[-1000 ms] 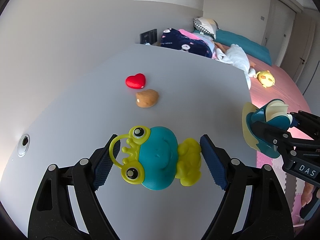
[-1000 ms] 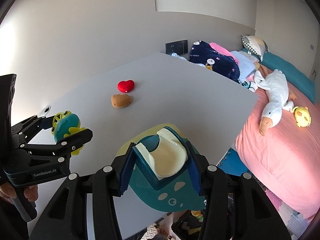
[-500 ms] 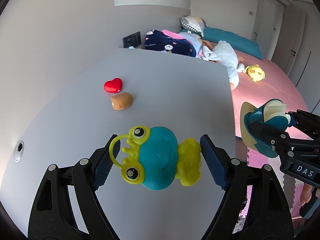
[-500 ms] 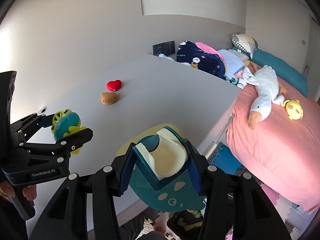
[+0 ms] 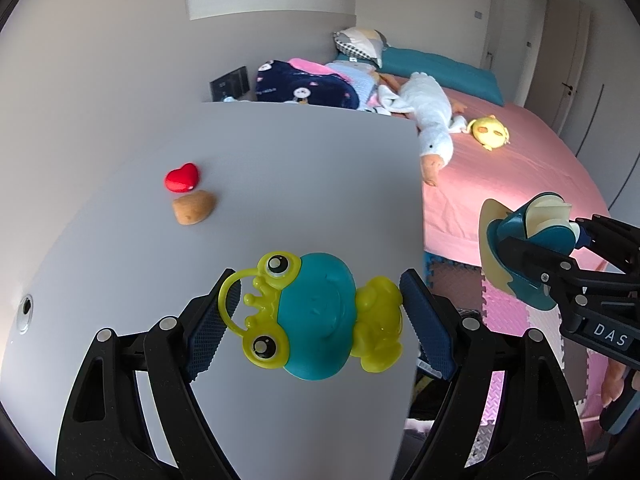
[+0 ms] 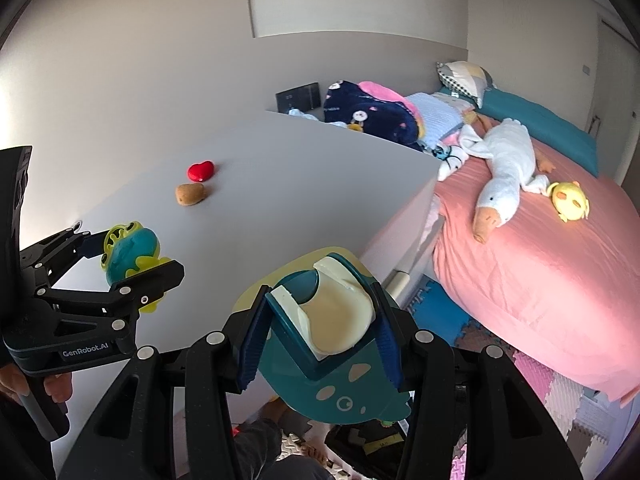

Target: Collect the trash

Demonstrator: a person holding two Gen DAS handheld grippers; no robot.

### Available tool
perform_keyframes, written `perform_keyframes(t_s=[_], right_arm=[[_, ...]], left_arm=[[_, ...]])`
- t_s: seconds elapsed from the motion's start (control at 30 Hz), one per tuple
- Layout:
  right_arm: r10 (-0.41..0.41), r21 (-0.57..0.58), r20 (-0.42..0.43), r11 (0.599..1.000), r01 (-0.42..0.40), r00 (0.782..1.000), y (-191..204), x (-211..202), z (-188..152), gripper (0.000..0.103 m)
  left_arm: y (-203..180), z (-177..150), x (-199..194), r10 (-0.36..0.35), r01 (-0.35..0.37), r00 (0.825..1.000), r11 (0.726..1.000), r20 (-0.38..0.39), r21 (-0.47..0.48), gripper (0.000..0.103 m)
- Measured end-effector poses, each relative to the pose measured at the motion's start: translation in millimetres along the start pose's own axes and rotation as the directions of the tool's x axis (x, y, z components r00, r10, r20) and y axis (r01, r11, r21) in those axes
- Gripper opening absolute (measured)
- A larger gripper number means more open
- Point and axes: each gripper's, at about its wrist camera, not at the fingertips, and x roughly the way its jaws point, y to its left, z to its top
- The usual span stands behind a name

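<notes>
The left gripper (image 5: pixel 316 312) has its jaws clenched on a frog toy (image 5: pixel 316 318), the right gripper (image 6: pixel 320 334) on a teal toy (image 6: pixel 324 344); both hang over the tabletop's (image 5: pixel 280 168) near edge, probably for carrying off.

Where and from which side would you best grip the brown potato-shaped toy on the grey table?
Probably across the brown potato-shaped toy at its narrower width, coming from above. It lies flat on the grey table with the red heart close behind, so the sides away from the heart are clearer.

Hand (image 6: pixel 24 384) on left gripper's handle half cut off.
</notes>
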Motion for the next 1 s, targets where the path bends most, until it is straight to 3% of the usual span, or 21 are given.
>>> perform_keyframes(t_s=[0.5,1.0], right_arm=[[-0.086,0.1,0.013,0.991,0.084,0.996,-60,-25,-20,0.05],[-0.162,0.206,-0.007,0.965,0.16,0.987,-119,-40,-44,0.05]], left_arm=[[-67,8,6,-0.082,0.083,0.997,0.992,-0.007,0.097,0.079],[-129,9,23,-0.163,0.17,0.985,0.967,-0.052,0.192,0.079]])
